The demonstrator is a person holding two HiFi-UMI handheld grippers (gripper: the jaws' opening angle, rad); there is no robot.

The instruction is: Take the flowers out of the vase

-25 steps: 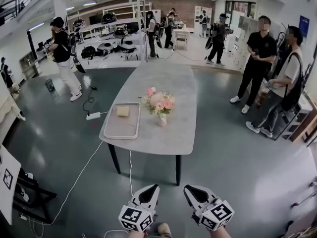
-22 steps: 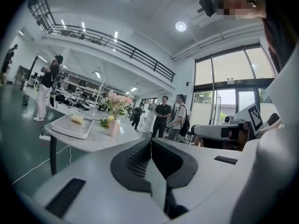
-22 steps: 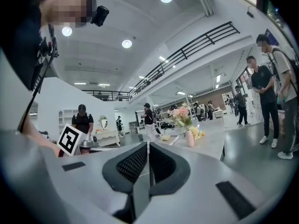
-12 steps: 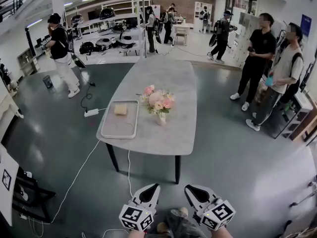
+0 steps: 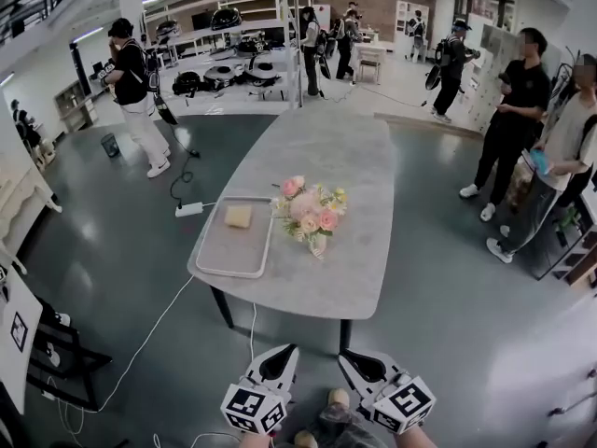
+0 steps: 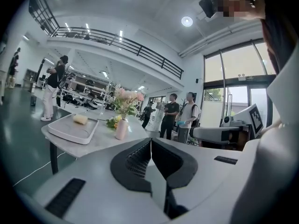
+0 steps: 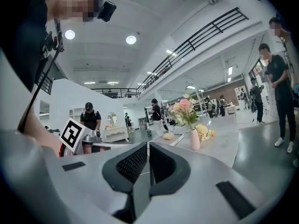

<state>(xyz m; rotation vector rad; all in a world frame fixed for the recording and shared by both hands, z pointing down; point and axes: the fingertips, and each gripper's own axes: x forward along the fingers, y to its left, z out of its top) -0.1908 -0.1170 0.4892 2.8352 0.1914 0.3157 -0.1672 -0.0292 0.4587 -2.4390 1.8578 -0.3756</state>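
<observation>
Firstly, head view, desk [image 5: 359,171]: long and grey, standing ahead on the green floor.
Head view, vase [image 5: 318,245]: small and pale, upright near the desk's near end, just right of the tray and apart from it.
Head view, flowers [image 5: 312,210]: a pink and yellow bunch, all in the vase.
Head view, tray [image 5: 235,245]: grey, on the desk's left side, with a yellow block [image 5: 239,216] lying in its far part.
Head view, tongs: left tongs [image 5: 287,353] and right tongs [image 5: 347,358] are side by side at the bottom edge, over the floor, well short of the desk.
Head view, people [image 5: 518,110]: standing on the floor to the right of the desk.
Left gripper view, left tongs [image 6: 150,141]: pressed together with nothing between them. The vase and flowers stand on the desk beyond, right of the tray.
Right gripper view, right tongs [image 7: 148,146]: pressed together and empty. The vase stands upright ahead and to the right of the tips, flowers in it.
</observation>
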